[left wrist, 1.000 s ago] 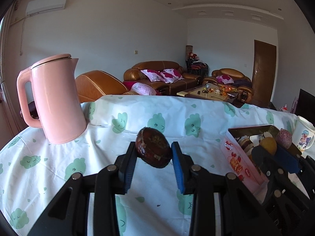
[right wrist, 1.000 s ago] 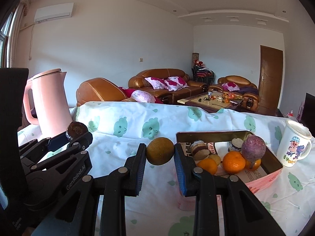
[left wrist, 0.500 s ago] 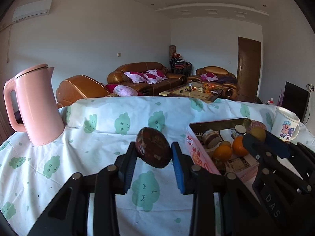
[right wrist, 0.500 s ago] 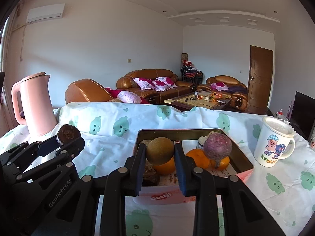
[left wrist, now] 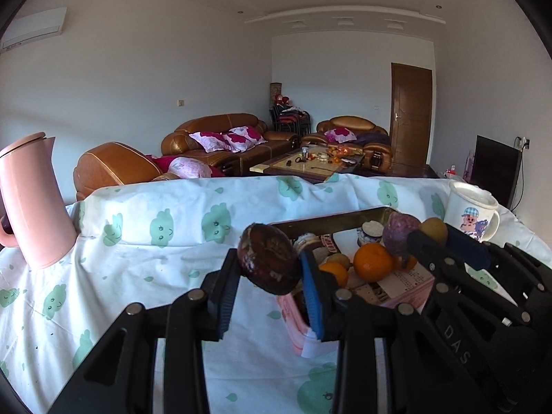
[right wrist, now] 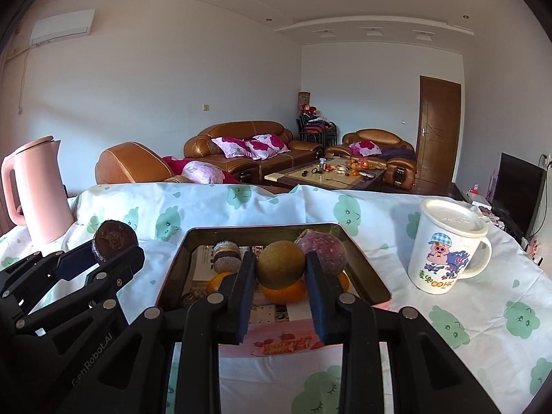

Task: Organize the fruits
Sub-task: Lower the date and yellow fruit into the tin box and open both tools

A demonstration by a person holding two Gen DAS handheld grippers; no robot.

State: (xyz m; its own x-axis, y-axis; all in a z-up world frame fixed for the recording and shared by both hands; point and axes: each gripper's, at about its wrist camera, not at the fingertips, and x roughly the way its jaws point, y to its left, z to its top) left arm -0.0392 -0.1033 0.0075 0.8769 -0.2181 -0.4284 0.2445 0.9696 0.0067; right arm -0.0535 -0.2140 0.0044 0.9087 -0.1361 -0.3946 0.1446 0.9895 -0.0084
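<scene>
My left gripper [left wrist: 269, 269] is shut on a dark brown wrinkled fruit [left wrist: 267, 264], held in the air at the near left corner of the pink fruit box [left wrist: 296, 321]. In the right wrist view that fruit [right wrist: 112, 236] shows at the left. My right gripper [right wrist: 280, 269] is shut on a round olive-brown fruit [right wrist: 280, 264] and hovers over the box [right wrist: 276, 341]. Inside lie oranges [right wrist: 284, 293], a purple fruit [right wrist: 326, 252] and a brown-and-white piece [right wrist: 226, 257]. From the left wrist view, the right gripper [left wrist: 445, 238] hangs over the box's right side.
A pink kettle [right wrist: 36, 189] stands at the table's left. A lidded cartoon mug [right wrist: 445, 245] stands right of the box. A white cloth with green prints [right wrist: 483, 321] covers the table. Brown sofas [right wrist: 248, 145] and a coffee table lie beyond the far edge.
Both grippers have carried their fruits to the right, from beside the kettle to the box. The right one now hangs over the box's inside; the left has reached its corner.
</scene>
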